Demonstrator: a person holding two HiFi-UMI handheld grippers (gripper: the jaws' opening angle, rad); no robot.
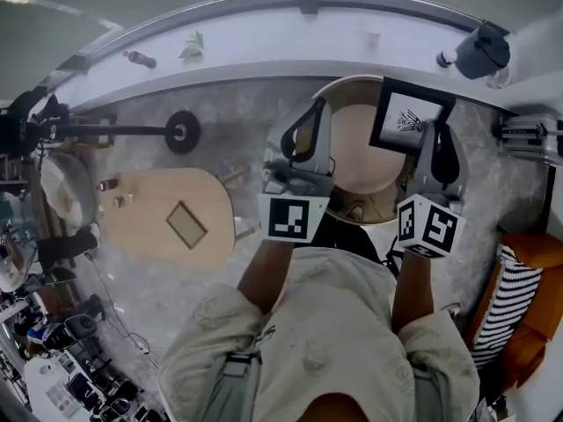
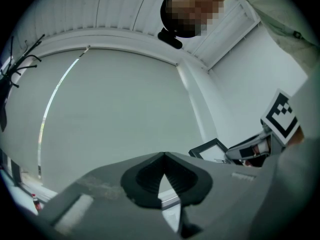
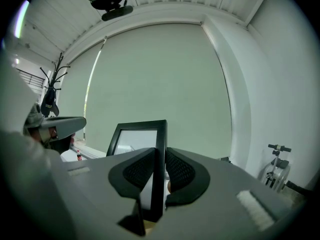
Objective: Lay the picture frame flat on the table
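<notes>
While head view shows picture frame (image 1: 410,117) face-on | right gripper (image 3: 160,155) jaws clamp its edge | left gripper (image 2: 164,156) jaws closed, empty

Picture frame (image 1: 405,117) — smooth rim, glossy pane.

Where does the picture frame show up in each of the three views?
Head view: picture frame, upper right of centre.
Left gripper view: one corner, lower right.
Right gripper view: centre, clamped between the right gripper's tongs.
Shared landmark: the bottle on the windowsill.
</notes>
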